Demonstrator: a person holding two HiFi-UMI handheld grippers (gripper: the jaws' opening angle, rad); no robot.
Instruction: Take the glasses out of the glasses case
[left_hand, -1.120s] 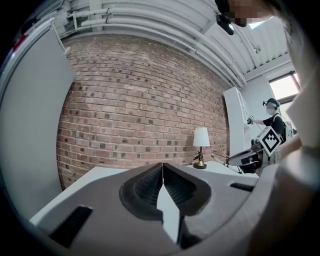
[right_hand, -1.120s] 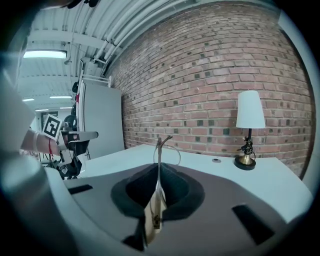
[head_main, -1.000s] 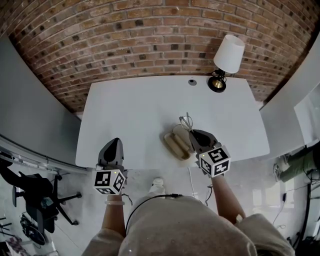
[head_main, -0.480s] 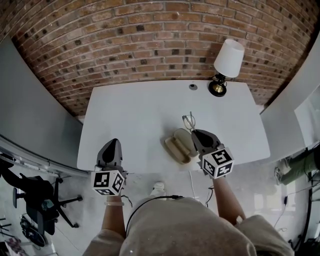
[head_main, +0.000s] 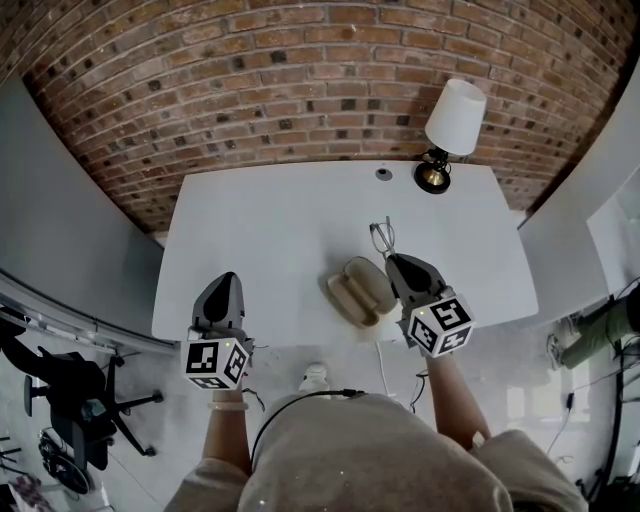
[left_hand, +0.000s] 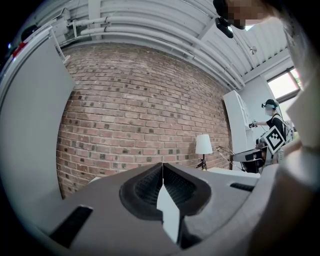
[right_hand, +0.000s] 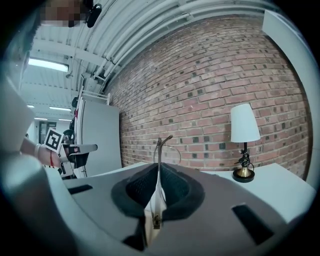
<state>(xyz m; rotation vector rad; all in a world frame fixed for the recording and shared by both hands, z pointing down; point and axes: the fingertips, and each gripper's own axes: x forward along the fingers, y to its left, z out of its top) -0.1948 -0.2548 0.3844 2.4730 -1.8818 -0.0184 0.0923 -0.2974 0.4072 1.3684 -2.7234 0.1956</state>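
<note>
The glasses (head_main: 380, 236) are clamped in the jaws of the right gripper (head_main: 392, 260), just beyond the open glasses case (head_main: 358, 290) on the white table (head_main: 260, 220). The left gripper (head_main: 224, 282) is seen closed and empty at the table's near edge.

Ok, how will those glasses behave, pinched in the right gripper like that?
Probably light: the thin wire glasses stick out of the right gripper, pinched by one edge. Likely bendy and fragile, so they could twist or slip.

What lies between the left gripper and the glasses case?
Nothing; the head view shows only bare table between left gripper and glasses case.
</note>
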